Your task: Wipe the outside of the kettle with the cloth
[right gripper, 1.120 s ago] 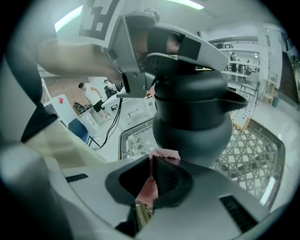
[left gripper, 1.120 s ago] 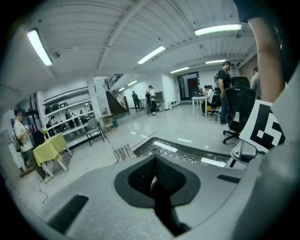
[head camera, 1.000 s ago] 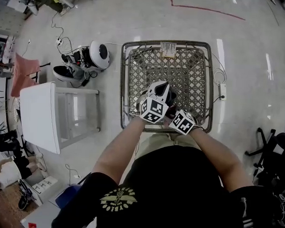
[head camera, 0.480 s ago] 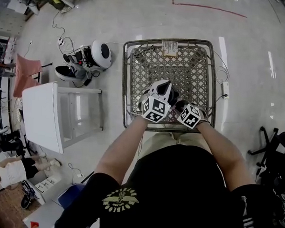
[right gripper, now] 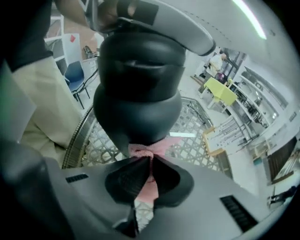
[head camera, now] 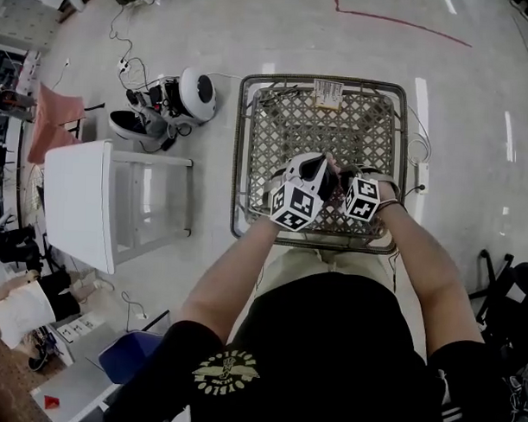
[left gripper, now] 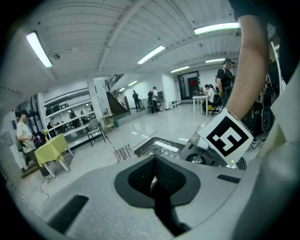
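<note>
- The right gripper (right gripper: pixel 144 176) has swung in the last second. It was low beside the left gripper (left gripper: pixel 154 180) and is now level with it on its right, with the wrist rolled over.
- The left gripper has not moved and the right jaws have not changed their grip.
- Meaning: this looks like a wipe stroke under way, with the cloth (right gripper: pixel 149 151) carried round the kettle (right gripper: pixel 138 84) to a new patch. The wipe is likely partway, with more of the outside still to cover.
- The right gripper is clenched on the pink cloth. A fold bunches just ahead of its tips and presses on the kettle's lower side.
- The kettle sits right in front of and above the right jaws, dark and rounded, and fills that view.
- The left gripper is clenched on a thin dark part running between its jaws, judged to be the kettle's top or handle. The kettle hangs below it, above the basket (head camera: pixel 238 162).
- Right hand pose: the gripper is pitched steeply down, its marker cube faces up and the right forearm (head camera: pixel 418 263) comes in from the right.
- Left hand pose: the gripper tilts gently down and the left forearm (head camera: pixel 236 265) stretches straight ahead. Its tips are close beside the right gripper.
</note>
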Action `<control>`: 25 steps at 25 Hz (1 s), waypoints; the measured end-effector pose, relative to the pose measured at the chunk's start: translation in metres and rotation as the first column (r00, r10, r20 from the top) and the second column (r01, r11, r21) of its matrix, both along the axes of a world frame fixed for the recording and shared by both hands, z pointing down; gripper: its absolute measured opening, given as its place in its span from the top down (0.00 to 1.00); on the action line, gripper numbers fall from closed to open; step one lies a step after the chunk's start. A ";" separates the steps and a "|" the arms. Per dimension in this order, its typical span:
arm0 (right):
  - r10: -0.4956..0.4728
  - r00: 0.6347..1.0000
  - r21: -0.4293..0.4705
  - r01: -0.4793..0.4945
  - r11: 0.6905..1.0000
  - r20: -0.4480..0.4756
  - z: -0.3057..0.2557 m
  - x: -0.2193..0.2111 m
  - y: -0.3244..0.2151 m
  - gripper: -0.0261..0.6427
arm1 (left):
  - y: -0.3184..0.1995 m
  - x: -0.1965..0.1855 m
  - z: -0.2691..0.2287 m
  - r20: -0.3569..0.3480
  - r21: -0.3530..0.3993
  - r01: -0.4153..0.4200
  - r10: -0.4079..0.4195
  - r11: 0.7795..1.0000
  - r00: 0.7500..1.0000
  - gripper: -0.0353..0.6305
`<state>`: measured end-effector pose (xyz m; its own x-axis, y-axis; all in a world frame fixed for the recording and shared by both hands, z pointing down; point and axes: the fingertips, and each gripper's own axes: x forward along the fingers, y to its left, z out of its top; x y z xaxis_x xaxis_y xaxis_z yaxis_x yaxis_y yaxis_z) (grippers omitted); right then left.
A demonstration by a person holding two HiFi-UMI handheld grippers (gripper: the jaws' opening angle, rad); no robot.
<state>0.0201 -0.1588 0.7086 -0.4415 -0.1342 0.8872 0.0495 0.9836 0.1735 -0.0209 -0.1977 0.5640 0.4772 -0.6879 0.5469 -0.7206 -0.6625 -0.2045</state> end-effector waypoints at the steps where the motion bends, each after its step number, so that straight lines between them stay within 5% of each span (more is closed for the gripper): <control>1: -0.033 0.999 0.025 0.033 0.999 -0.007 -0.003 -0.003 -0.008 0.92 | 0.000 0.000 0.000 0.000 -0.001 0.001 -0.001 1.000 1.000 0.94; 6: -0.190 0.981 0.084 0.192 0.978 -0.028 -0.003 -0.015 -0.024 0.92 | -0.001 0.000 0.000 0.001 0.001 0.004 -0.004 1.000 1.000 0.94; 13: -0.240 0.970 0.146 0.244 0.959 -0.043 0.014 -0.030 -0.043 0.92 | -0.002 0.000 -0.001 0.004 0.004 0.008 -0.008 1.000 1.000 0.94; 25: -0.200 0.980 -0.009 0.200 0.980 -0.021 0.050 -0.006 0.012 0.92 | -0.001 -0.001 -0.001 0.002 0.003 0.009 -0.009 1.000 1.000 0.94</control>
